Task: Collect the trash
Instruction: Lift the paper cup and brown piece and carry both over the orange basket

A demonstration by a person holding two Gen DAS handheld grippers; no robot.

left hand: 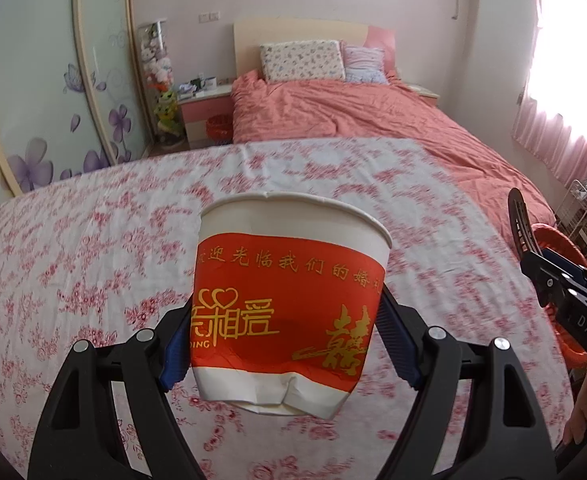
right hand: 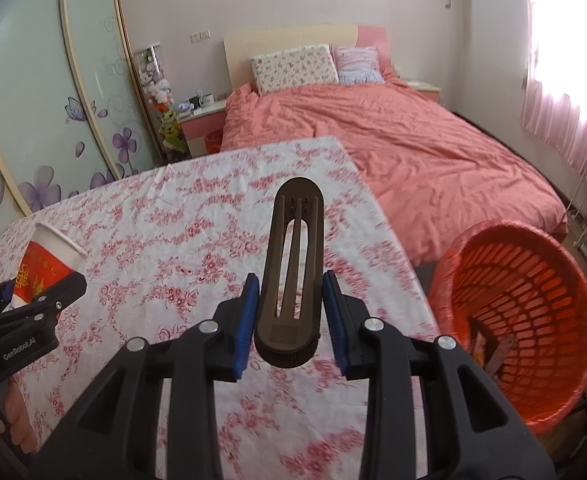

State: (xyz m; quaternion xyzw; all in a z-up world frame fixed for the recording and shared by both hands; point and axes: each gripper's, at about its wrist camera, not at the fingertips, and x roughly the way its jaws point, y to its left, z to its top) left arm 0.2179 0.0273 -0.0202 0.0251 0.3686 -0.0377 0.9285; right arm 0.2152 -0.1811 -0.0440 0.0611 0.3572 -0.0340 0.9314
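Gripping a paper cup (left hand: 289,300), the left gripper (left hand: 283,344) has its blue pads (left hand: 177,354) pressed against the cup's red printed band on both sides, jaws set wide to span the cup body. The cup stands roughly upright between the fingers, its white rim above them and its creased, dented base just below the pads, lifted clear of the floral tablecloth (left hand: 93,248) beneath.

The right gripper (right hand: 291,316) holds a dark brown slotted plastic piece (right hand: 293,264) — possibly a comb or clip; the view does not settle which. The jaws stand at a narrow setting, and the blue pads (right hand: 245,316) flank the piece at its lower, thicker end. The left pad meets its edge; at the right pad, contact cannot be confirmed. The piece extends forward and up beyond the fingertips, held off the tablecloth (right hand: 173,220).

An orange mesh waste basket (right hand: 533,292) stands to the right of the right gripper, below the table edge, with some scraps lying inside. In the right wrist view, the left gripper (right hand: 33,292) with its cup (right hand: 49,256) appears well to the left — apart from the right gripper. Beyond both grippers lies a bed with a salmon-pink cover (right hand: 413,140).
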